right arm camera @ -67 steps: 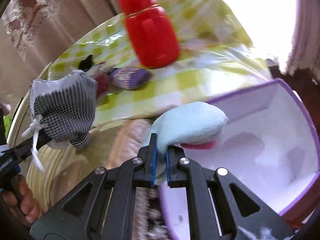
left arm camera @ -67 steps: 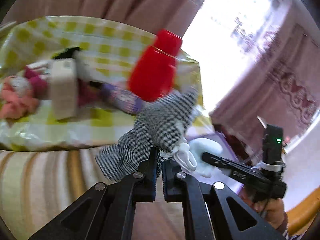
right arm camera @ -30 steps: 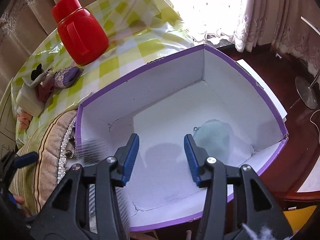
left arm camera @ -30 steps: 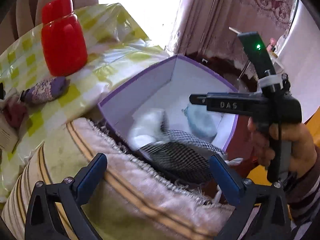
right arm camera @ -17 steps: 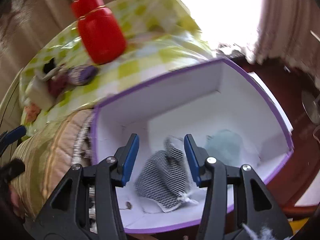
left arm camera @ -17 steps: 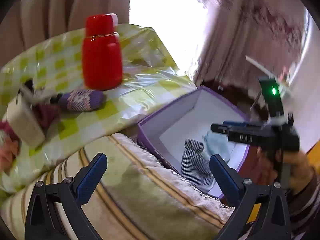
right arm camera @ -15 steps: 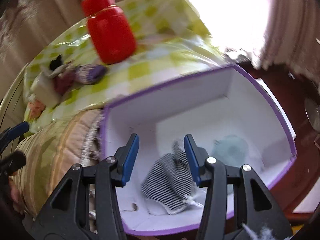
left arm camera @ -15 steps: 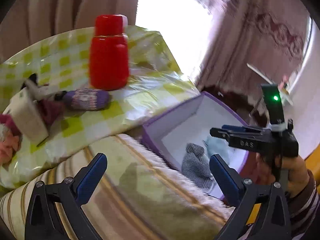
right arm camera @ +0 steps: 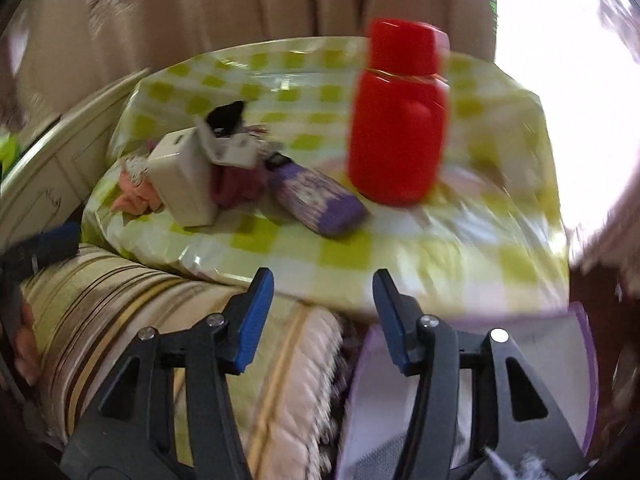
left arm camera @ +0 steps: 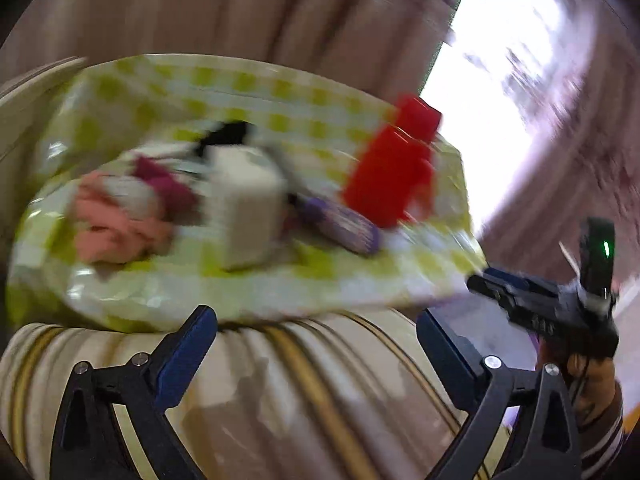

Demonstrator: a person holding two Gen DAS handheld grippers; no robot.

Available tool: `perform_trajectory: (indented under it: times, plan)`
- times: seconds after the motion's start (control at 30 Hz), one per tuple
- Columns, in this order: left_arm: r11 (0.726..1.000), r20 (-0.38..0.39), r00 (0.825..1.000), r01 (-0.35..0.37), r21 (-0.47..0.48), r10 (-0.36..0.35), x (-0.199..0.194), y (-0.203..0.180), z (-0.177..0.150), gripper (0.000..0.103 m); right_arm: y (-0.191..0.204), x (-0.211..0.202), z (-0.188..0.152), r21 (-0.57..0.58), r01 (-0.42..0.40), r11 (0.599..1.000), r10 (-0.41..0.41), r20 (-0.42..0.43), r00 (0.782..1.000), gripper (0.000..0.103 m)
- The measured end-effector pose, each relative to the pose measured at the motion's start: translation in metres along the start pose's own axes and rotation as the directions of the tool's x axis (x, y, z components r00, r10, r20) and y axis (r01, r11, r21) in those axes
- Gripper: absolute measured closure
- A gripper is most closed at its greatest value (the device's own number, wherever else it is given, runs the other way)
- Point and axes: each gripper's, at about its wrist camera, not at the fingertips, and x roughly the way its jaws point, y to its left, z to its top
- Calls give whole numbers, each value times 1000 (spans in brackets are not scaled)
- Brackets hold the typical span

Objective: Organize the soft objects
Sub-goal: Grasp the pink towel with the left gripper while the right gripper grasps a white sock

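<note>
Both claws have swung away from the purple box toward the table; the checked pouch and pale blue piece stayed behind in it. Left gripper gapes wide, holding nothing, above the striped cushion. Right gripper is opening, nothing between its pads, straddling the cushion's fringe and the box's corner. Beyond both lies the table edge, then the purple sock, white block, pink cloths and red bottle.
</note>
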Motion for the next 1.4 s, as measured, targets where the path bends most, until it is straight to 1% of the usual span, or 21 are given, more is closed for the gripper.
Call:
perform_trajectory:
  times: [0.07,0.13,0.27,0.43,0.53,0.6,0.67,0.87,0.93,1.0,1.07,1.17,1.2,1.23,1.27,1.3,1.33,1.37,1.4]
  plan:
    - [997,33,999,-35,-64,37,-5,27,9,9,16,12,12,-65,-11,998,11,4,1000,46]
    - [988,49,995,-85,-132,92,-8,56,18,9,28,21,22,-113,-22,993,22,2,1000,45]
    - [961,44,987,-141,-240,155,-2,100,32,11,50,41,42,-216,-23,976,29,25,999,41]
    - [927,26,977,-193,-323,213,11,138,45,11,73,64,60,-330,-9,944,27,52,998,38]
    - [910,17,970,-223,-350,244,16,153,51,11,85,79,65,-409,9,912,19,64,998,36]
    - [898,7,967,-234,-373,254,19,161,53,11,93,89,69,-460,30,888,7,78,997,36]
    - [888,-10,965,-245,-388,262,25,167,56,11,97,101,75,-489,30,872,11,81,997,36]
    - [851,-57,953,-291,-437,296,43,186,60,10,105,126,90,-515,14,857,26,69,997,36]
    - [841,-65,953,-291,-457,295,48,190,63,10,107,134,95,-518,0,855,40,65,997,36]
    - [844,-63,957,-279,-459,282,54,191,69,10,107,140,97,-514,-10,858,48,60,997,36]
    - [846,-56,957,-278,-455,285,59,193,76,10,107,146,100,-508,-28,861,64,54,996,36]
    - [835,-63,956,-280,-473,285,69,200,83,10,106,152,103,-497,-48,866,83,49,995,36]
    - [834,-69,956,-282,-474,284,73,201,85,11,106,155,104,-493,-52,868,86,47,995,39]
    - [836,-76,956,-284,-470,282,78,203,87,11,105,157,105,-488,-59,871,90,41,995,48]
    - [841,-82,956,-287,-459,282,82,203,88,16,104,160,105,-480,-71,875,96,27,995,54]
    - [845,-87,955,-293,-447,285,86,203,89,28,103,163,106,-471,-81,878,100,16,995,64]
    - [847,-92,953,-298,-441,288,88,202,88,35,102,165,106,-463,-91,882,107,8,994,72]
    - [849,-107,951,-308,-430,291,94,204,87,51,102,166,106,-456,-102,884,115,1,993,76]
    - [851,-112,952,-306,-428,286,96,205,85,62,101,167,106,-446,-118,887,128,-7,992,81]
